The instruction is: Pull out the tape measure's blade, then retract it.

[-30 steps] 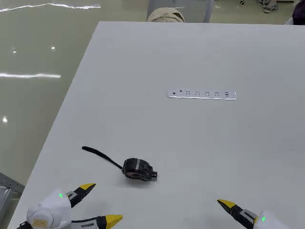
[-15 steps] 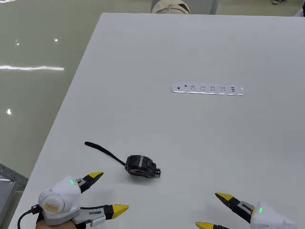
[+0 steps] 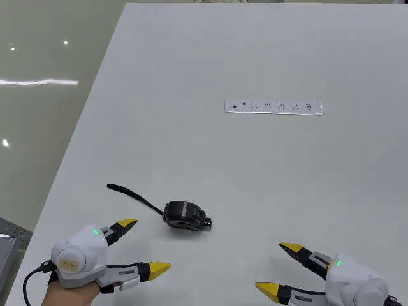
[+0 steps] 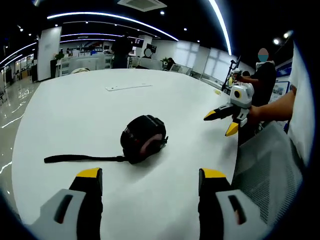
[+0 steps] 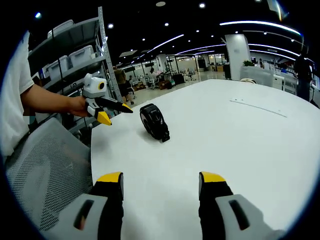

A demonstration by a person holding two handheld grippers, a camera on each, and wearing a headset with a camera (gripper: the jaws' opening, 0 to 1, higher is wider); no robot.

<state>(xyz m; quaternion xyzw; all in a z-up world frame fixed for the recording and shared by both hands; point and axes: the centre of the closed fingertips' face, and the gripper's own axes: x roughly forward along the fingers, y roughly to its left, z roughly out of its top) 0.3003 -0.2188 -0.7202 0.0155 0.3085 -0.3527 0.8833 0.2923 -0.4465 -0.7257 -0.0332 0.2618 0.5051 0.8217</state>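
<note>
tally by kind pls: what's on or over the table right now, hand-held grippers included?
tape measure: 1
power strip: 1
hand-held grippers: 2 (left hand-held gripper, right hand-held gripper, both open)
total: 4

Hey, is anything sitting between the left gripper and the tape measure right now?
Nothing visible. Only bare table lies between the open left gripper and the tape measure. Its strap trails off to one side, and the power strip sits far beyond.
</note>
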